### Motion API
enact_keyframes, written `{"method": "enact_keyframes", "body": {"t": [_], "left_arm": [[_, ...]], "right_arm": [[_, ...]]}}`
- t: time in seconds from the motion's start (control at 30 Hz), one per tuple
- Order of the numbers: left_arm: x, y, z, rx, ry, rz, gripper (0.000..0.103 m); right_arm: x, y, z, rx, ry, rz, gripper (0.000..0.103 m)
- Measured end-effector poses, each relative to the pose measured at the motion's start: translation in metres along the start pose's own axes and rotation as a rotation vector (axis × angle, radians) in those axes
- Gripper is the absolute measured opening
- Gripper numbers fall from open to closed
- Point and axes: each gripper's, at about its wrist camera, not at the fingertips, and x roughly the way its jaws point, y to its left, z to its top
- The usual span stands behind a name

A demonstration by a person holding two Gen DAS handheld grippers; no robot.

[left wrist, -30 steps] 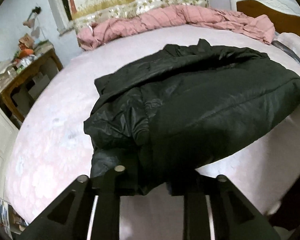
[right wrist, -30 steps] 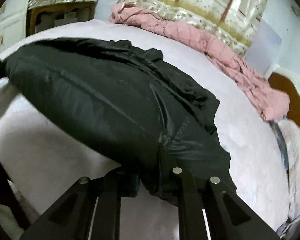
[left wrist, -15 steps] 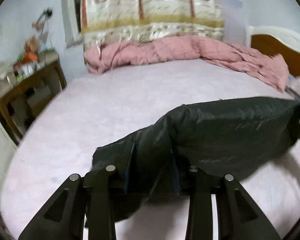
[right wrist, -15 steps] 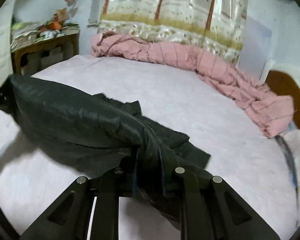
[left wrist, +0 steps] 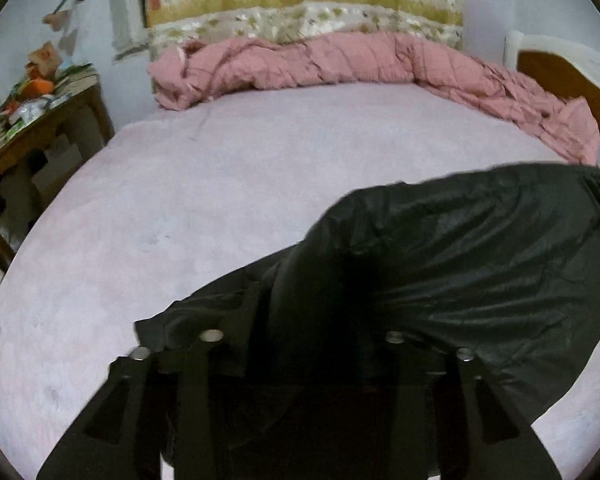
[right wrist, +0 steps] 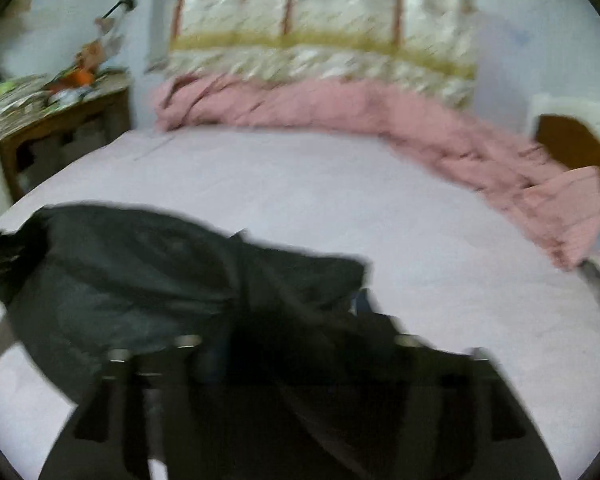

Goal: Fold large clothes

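From my left wrist camera, the left hand-held gripper (left wrist: 300, 320) has its jaws opening, standing about half apart, with the near edge of the black jacket (left wrist: 452, 272) lying between them; the pads no longer seem to press on it. The jacket sits bunched on the near part of the bed (left wrist: 220, 200), doubled into a thick roll that runs off to the right, so I judge one big fold is laid down. The pink quilt (left wrist: 340, 60) is heaped along the far edge, well apart from it.

From my right wrist camera, which is blurred, the right hand-held gripper (right wrist: 296, 336) is opening too, wide now, with the jacket (right wrist: 140, 276) cloth draped between its fingers and stretching left. The bundle looks loose and uneven, so I reckon squaring the edges and at least one more fold across are still left
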Motion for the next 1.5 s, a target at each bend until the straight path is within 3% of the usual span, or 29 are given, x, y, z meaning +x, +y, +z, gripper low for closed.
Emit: {"method": "enact_keyframes", "body": {"t": [0.03,0.1,0.17,0.23,0.33,0.37,0.43,0.5,0.6,0.63,0.67,0.77,0.93,1.2,1.37,1.5], "left_arm": [[-0.01,0.004,-0.001,-0.05,-0.018,0.035,0.061],[-0.041,0.01,-0.004,-0.118,-0.139,0.059,0.081],[-0.071,0.008,-0.007,-0.111,-0.256,0.073,0.088],[-0.091,0.003,-0.01,-0.076,-0.325,0.099,0.089],[-0.102,-0.006,-0.014,-0.03,-0.358,0.188,0.089],[-0.106,-0.008,-0.019,-0.027,-0.369,0.18,0.089],[-0.115,-0.011,-0.028,-0.005,-0.392,0.066,0.089],[-0.119,-0.016,-0.035,0.03,-0.403,-0.016,0.088],[-0.102,-0.017,-0.025,0.0,-0.302,-0.197,0.083],[-0.089,-0.013,-0.019,-0.051,-0.261,-0.243,0.082],[-0.078,-0.01,-0.014,-0.078,-0.241,-0.235,0.081],[-0.037,-0.002,0.003,-0.095,-0.157,-0.095,0.076],[0.015,0.021,0.005,-0.143,-0.071,-0.001,0.074],[0.045,0.035,-0.022,-0.192,-0.065,-0.006,0.084],[0.049,0.032,-0.021,-0.18,-0.042,0.046,0.092],[0.049,0.028,-0.024,-0.164,-0.05,0.091,0.098]], "right_arm": [[-0.009,-0.006,-0.001,0.018,-0.047,-0.007,0.077],[-0.03,-0.016,-0.004,0.056,-0.123,0.02,0.078],[-0.049,-0.021,-0.007,0.062,-0.184,0.034,0.078],[-0.064,-0.023,-0.011,0.048,-0.221,0.044,0.078],[-0.085,-0.019,-0.023,0.04,-0.268,0.0,0.078],[-0.092,-0.018,-0.028,0.04,-0.288,0.009,0.078],[-0.105,-0.013,-0.038,0.022,-0.321,0.103,0.078],[-0.103,-0.005,-0.041,-0.011,-0.283,0.184,0.077],[-0.073,0.0,-0.035,0.024,-0.178,0.163,0.054],[-0.063,-0.003,-0.033,0.055,-0.159,0.169,0.053],[-0.052,-0.007,-0.031,0.092,-0.147,0.169,0.053],[-0.025,-0.02,-0.021,0.177,-0.139,0.114,0.053],[0.024,-0.026,-0.011,0.213,-0.028,0.177,0.053],[0.085,-0.012,-0.034,0.241,0.088,0.159,0.055],[0.094,-0.011,-0.038,0.236,0.116,0.153,0.057],[0.092,-0.007,-0.039,0.217,0.116,0.148,0.066]]}}
